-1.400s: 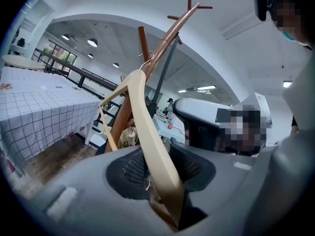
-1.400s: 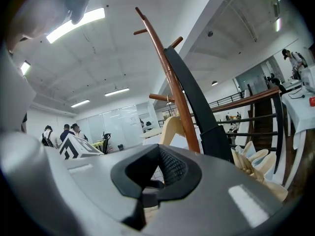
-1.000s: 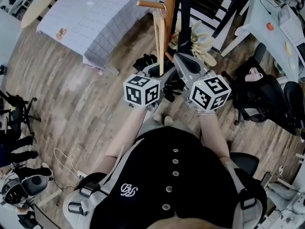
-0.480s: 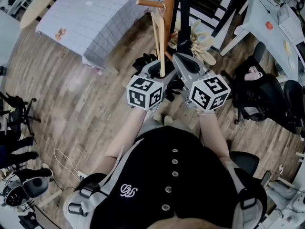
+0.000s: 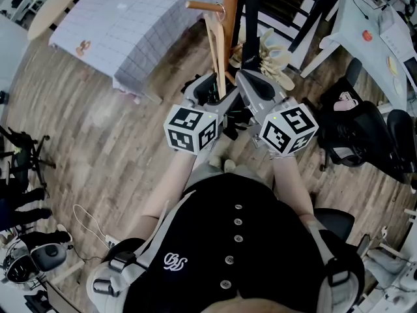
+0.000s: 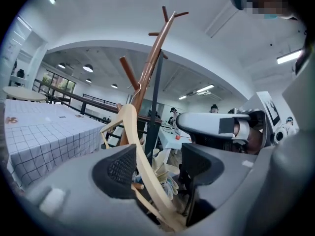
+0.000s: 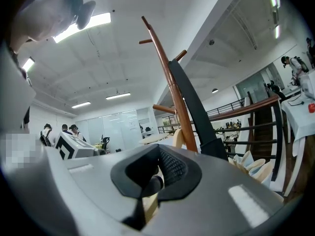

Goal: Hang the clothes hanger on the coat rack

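A pale wooden hanger [image 5: 220,47] hangs by its hook from a peg [image 5: 203,6] of the brown coat rack [image 5: 231,8]. My left gripper [image 5: 210,91] stands open around it. In the left gripper view the hanger's arm [image 6: 134,136] runs up between the two pads [image 6: 120,168], which have just been opening and do not press on it. My right gripper [image 5: 246,83] is beside it at the right. In the right gripper view its jaws [image 7: 156,173] are shut on a lower part of the hanger [image 7: 147,203]. The rack's pole [image 7: 174,97] rises just beyond.
A table with a checked cloth [image 5: 130,25] stands at the left. A black office chair [image 5: 365,135] and a white desk [image 5: 371,38] are at the right. A pale bundle [image 5: 270,54] lies at the rack's foot by a dark railing [image 6: 153,97].
My left gripper's jaws have spread apart and let go of the hanger, and its cube has shifted slightly. The right gripper and the hanger stay where they were.
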A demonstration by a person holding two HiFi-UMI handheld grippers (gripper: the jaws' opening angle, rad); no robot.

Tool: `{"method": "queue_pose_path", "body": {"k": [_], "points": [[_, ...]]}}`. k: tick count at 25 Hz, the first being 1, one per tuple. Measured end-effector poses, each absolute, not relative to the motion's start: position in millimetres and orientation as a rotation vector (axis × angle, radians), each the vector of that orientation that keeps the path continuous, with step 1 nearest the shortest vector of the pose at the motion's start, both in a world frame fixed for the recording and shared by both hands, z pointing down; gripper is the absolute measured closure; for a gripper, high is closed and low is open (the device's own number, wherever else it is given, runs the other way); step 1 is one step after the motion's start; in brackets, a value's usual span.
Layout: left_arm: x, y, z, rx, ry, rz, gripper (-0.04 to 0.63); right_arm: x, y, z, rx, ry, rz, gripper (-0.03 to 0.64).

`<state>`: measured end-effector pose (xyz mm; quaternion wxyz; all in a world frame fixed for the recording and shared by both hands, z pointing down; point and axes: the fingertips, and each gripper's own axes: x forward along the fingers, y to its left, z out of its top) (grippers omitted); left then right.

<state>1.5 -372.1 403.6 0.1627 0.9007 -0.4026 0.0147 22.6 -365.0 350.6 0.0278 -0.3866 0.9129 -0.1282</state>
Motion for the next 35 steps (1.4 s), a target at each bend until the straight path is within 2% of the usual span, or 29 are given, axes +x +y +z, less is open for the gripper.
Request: {"method": "queue_pose_path", "body": {"k": [11,13,17,18,20,22,25,35], "points": [[-11.8,-367.2,324.2,2.735,-1.242,-0.128,0.313,31.3,-358.4,298.6,-1.156,2.762,-0.247,0.618],[-19.5,-365.5,313.9,2.746,-1.295,-0.186,0.380,35.4,-355.9,292.0,-1.160,2.749,-0.222,0.618],[-28.8,-361.9,301.6,2.754,-1.358,-0.247,0.388,46.0,-354.0,283.8,-1.186,2.706,-0.188,0.618],[-30.4,-361.3,299.4,2.753,-1.371,-0.259,0.409,47.7,-353.9,282.7,-1.189,2.697,-0.187,0.618],[-31.7,-360.1,297.2,2.749,-1.392,-0.279,0.492,49.4,-353.3,282.8,-1.192,2.695,-0.187,0.618],[-29.1,-358.0,297.9,2.750,-1.388,-0.283,0.513,49.8,-351.7,285.5,-1.194,2.702,-0.195,0.618],[-25.3,-354.4,300.6,2.760,-1.371,-0.273,0.597,46.6,-349.1,289.9,-1.182,2.719,-0.204,0.618],[-8.9,-340.6,320.9,2.797,-1.190,-0.208,0.598,39.8,-337.7,306.2,-1.137,2.782,-0.225,0.618]]}}
